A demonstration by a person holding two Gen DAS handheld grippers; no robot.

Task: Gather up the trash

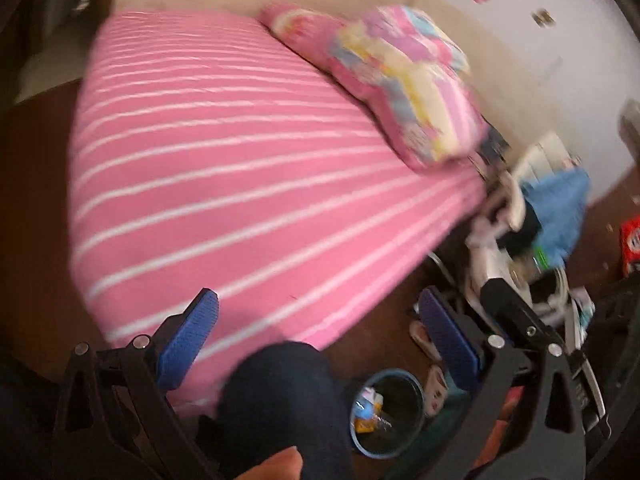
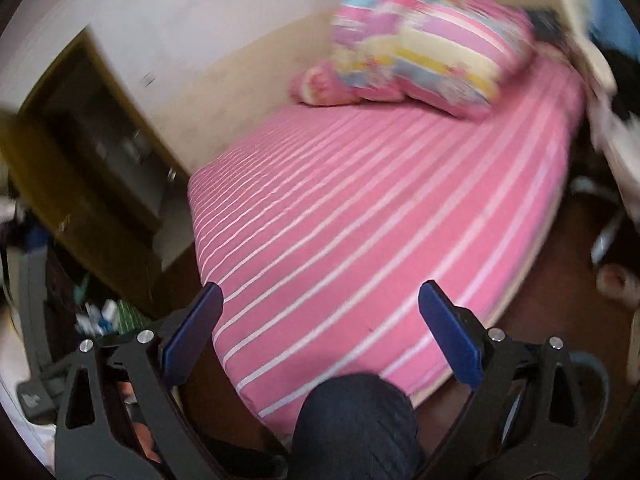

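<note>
My left gripper (image 1: 318, 304) is open and empty, held above the near corner of a bed with a pink striped sheet (image 1: 224, 152). A blue-rimmed trash bin (image 1: 387, 412) stands on the brown floor below its right finger, with colourful wrappers (image 1: 366, 410) inside. My right gripper (image 2: 320, 300) is open and empty too, over the same pink striped bed (image 2: 360, 220). No loose trash shows on the sheet. Both views are blurred by motion.
Colourful pillows (image 1: 400, 80) lie at the bed's head by the wall. A cluttered pile with a blue cloth (image 1: 560, 212) stands beside the bed. Slippers (image 1: 424, 336) lie on the floor. A wooden cabinet (image 2: 88, 168) stands left of the bed. The person's dark-clothed knee (image 2: 352, 428) is below.
</note>
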